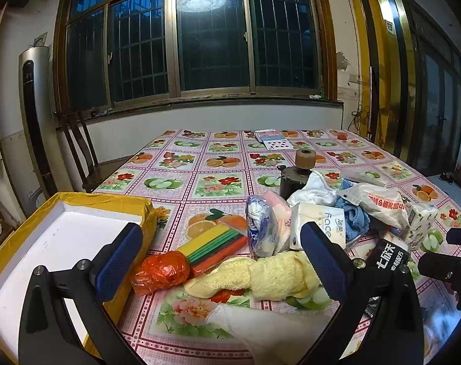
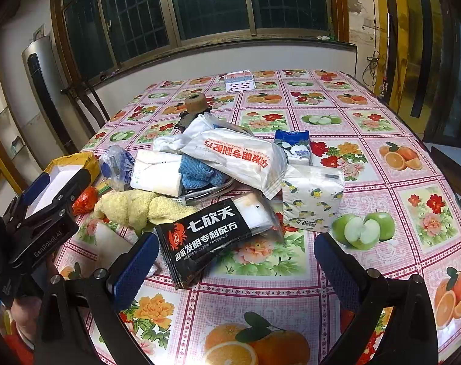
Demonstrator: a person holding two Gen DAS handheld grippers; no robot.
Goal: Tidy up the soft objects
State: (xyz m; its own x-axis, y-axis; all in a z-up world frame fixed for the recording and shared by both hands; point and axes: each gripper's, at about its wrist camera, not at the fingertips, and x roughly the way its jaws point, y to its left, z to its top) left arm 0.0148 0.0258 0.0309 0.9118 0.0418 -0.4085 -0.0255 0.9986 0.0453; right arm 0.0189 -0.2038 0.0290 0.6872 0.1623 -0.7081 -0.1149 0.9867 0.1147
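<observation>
Left gripper (image 1: pixel 221 261): jaws wide apart, nothing held. It hangs low over the near-left table edge. Yellow towel (image 1: pixel 261 275) lies between and just beyond its pads, not touched. Orange bag (image 1: pixel 160 270) just left of the towel; white cloth (image 1: pixel 261 331) below it, near the table edge.

Right gripper (image 2: pixel 236 261): jaws wide apart, nothing held. Black packet (image 2: pixel 212 237) lies just ahead of its left pad; I cannot tell whether they touch.

Box (image 1: pixel 42 243), yellow-sided, white inside, sits at the near-left corner of the table (image 1: pixel 181 182), open top, nothing in it.

Open room: the far half of the table is bare cloth apart from the cards (image 1: pixel 271 140) near the far edge; the right side, by the right gripper, is also bare. The pile takes the middle and near-left.

Count, pile:
- tissue packs: 3 (white (image 2: pixel 159 172), lemon-print (image 2: pixel 311 199), blue-topped (image 2: pixel 292 146))
- blue cloth (image 2: pixel 198 173): 1
- white printed bag (image 2: pixel 239 156): 1, on top
- straw pack (image 1: pixel 218 245): 1, between box and pile
- blue-white bag (image 1: pixel 259 228): 1
- dark jar (image 1: pixel 294 176) with a cork top: 1, behind the pile
</observation>
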